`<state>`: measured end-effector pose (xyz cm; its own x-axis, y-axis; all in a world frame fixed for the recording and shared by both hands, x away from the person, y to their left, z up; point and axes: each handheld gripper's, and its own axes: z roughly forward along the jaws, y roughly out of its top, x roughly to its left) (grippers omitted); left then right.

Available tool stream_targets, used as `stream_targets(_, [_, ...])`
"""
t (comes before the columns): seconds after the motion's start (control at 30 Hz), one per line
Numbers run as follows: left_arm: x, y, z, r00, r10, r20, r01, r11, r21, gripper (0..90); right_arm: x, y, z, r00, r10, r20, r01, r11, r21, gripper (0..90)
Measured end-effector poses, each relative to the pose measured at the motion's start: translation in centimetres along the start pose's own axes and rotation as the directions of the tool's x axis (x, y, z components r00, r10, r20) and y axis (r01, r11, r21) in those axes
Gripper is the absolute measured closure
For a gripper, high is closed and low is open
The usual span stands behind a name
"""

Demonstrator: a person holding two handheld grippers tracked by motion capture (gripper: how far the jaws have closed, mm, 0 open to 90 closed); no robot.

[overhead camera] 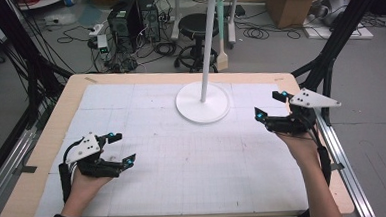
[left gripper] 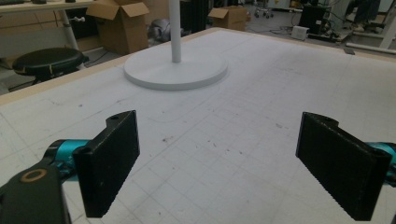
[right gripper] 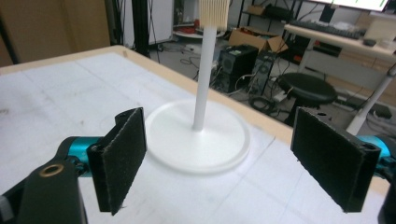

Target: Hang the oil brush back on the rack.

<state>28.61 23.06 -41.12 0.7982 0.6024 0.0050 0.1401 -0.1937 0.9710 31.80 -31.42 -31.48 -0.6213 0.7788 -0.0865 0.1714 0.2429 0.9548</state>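
Note:
A white stand with a round base (overhead camera: 202,104) and a thin pole (overhead camera: 208,47) rises at the back middle of the table. A pale wooden brush-like tool (overhead camera: 222,59) hangs from the hooks at its top, and its bristled end (right gripper: 214,9) shows in the right gripper view. My left gripper (overhead camera: 124,148) rests low at the front left, open, nothing between its jaws (left gripper: 219,163). My right gripper (overhead camera: 269,105) is just right of the base, open and empty (right gripper: 233,158), facing the pole (right gripper: 203,79).
A white gridded mat (overhead camera: 183,159) covers the wooden table (overhead camera: 43,161). Behind the table are a black stool (overhead camera: 195,26), computer cases (overhead camera: 131,16), cables and cardboard boxes (overhead camera: 288,1). Black frame posts (overhead camera: 335,36) stand at both sides.

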Motion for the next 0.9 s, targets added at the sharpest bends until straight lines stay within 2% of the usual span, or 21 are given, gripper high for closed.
stream_targets(0.27, [0.3,-0.1,0.1,0.9999,-0.007,-0.010,0.007,1.0000,-0.004,14.0,0.9,-3.9,-1.3,0.9993,0.028,-0.023,-0.028,0.999,0.025,16.5])
stream_targets(0.43, [0.4,-0.1,0.1,0.9998,-0.009,-0.016,0.009,0.9999,-0.007,14.0,1.5,-5.6,-2.1,0.9986,0.046,-0.026,-0.045,0.999,0.021,16.3])
stream_targets(0.53, [0.4,-0.1,0.1,0.9998,-0.010,-0.017,0.010,0.9999,-0.007,14.0,1.8,-6.5,-2.4,0.9990,0.040,-0.020,-0.039,0.999,0.032,16.2])
stream_targets(0.73, [0.6,-0.2,0.3,0.9997,-0.010,-0.022,0.010,0.9999,0.002,14.0,2.4,-8.7,-2.5,0.9987,0.044,-0.023,-0.044,0.999,0.031,16.1])
stream_targets(0.8, [0.5,-0.2,0.4,0.9997,-0.007,-0.023,0.007,1.0000,0.005,14.0,2.3,-9.2,-2.3,0.9983,0.052,-0.027,-0.051,0.997,0.050,16.1])
stream_targets(0.9, [0.5,-0.2,0.5,0.9996,-0.002,-0.028,0.002,1.0000,0.010,14.0,2.1,-9.8,-2.4,0.9988,0.047,-0.011,-0.047,0.997,0.055,16.1])
